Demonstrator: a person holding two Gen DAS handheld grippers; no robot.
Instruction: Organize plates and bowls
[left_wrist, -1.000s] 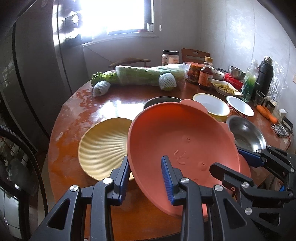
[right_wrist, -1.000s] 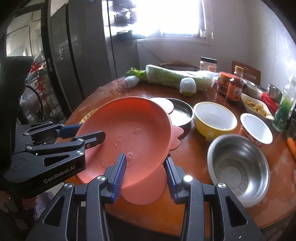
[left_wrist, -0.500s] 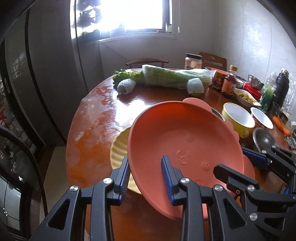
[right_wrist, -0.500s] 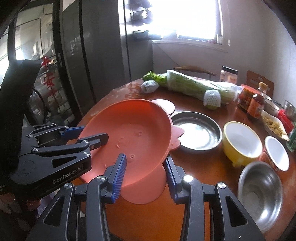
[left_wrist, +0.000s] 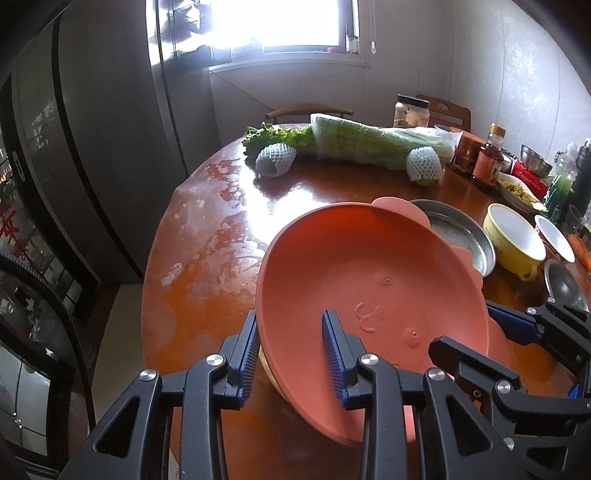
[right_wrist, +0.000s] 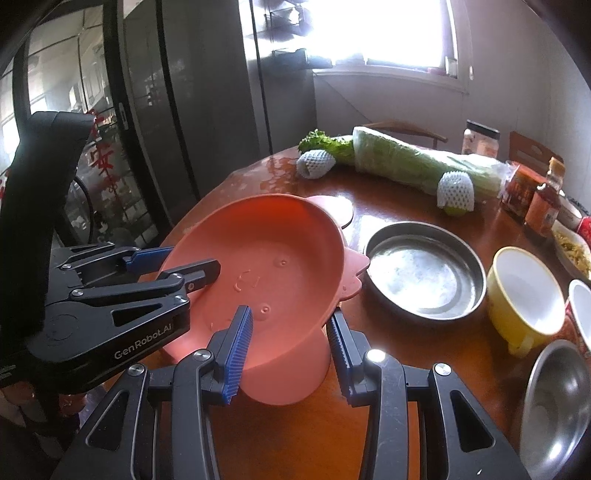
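Note:
An orange plate (left_wrist: 369, 280) with two ear-like tabs hangs tilted over the round wooden table (left_wrist: 207, 258), carried by both grippers. My left gripper (left_wrist: 290, 314) is shut on its near left rim, one blue pad inside and one outside. My right gripper (right_wrist: 289, 312) is shut on the near right rim of the orange plate (right_wrist: 266, 266). Each gripper shows in the other view: the left gripper (right_wrist: 192, 258), the right gripper (left_wrist: 461, 325). A yellow shell-shaped plate (left_wrist: 266, 369) lies under the orange one, only a sliver showing.
Right of the orange plate sit a steel plate (right_wrist: 424, 273), a yellow bowl (right_wrist: 524, 295), a white bowl (right_wrist: 580, 306) and a steel bowl (right_wrist: 557, 398). A wrapped cabbage (right_wrist: 406, 162), netted fruit and bottles line the far side. A dark fridge (right_wrist: 207, 92) stands left.
Both grippers have carried the orange plate leftward and slightly down. It now covers nearly all of the yellow shell plate, which lay in plain sight a second ago.

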